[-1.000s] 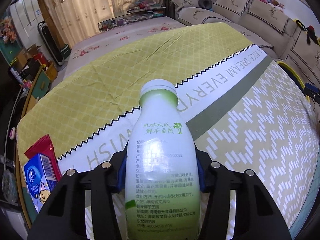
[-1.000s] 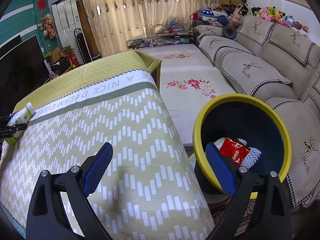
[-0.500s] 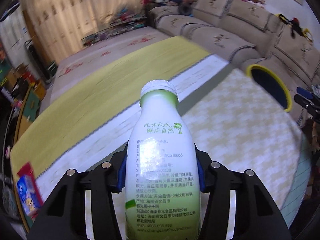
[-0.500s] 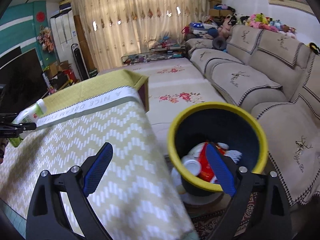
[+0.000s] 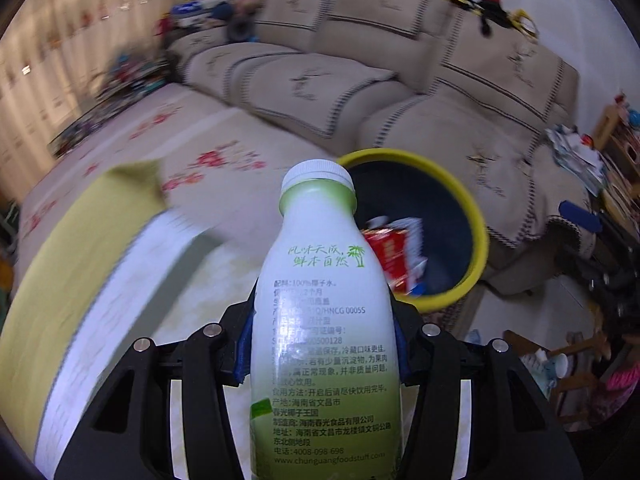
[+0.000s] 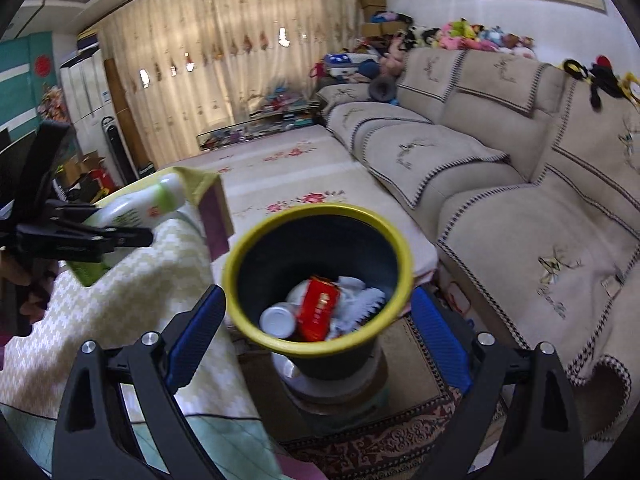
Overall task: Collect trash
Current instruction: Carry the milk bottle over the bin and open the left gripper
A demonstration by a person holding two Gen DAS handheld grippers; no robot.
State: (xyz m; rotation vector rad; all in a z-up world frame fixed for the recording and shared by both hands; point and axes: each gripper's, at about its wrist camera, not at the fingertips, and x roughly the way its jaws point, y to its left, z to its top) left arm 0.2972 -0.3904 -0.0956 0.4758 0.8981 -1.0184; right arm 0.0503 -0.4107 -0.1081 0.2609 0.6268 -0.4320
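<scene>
The left gripper [image 5: 322, 344] has its fingers clamped on the lower body of a white-and-green plastic bottle [image 5: 324, 320], the blue pads pressing on both of its sides. In the left wrist view the bottle's long axis runs straight out along the fingers, with the white cap [image 5: 318, 174] at the far end, pointing toward the yellow-rimmed trash bin [image 5: 478, 216] that stands off the far right corner of the bench [image 5: 80, 272]. In the right wrist view the same bottle [image 6: 136, 206] is held in the air above the bench's right edge, tilted, its cap end aimed right toward the bin [image 6: 236, 256] and not yet over the rim. The bin is dark inside and holds a red packet [image 6: 320, 308], a can [image 6: 278, 320] lying with its end up, and some white crumpled waste [image 6: 356, 300]. The right gripper [image 6: 316, 336] holds nothing; its fingers [image 6: 196, 332] stand wide apart, one on each side of the bin as seen from that camera, and whether they touch it cannot be told. A hand [image 6: 28, 280] grips the left tool's handle at the left edge of that view. The bench wears a yellow-green patterned cloth [image 6: 132, 280]. Beyond the bin runs a beige sofa [image 6: 500, 168].
</scene>
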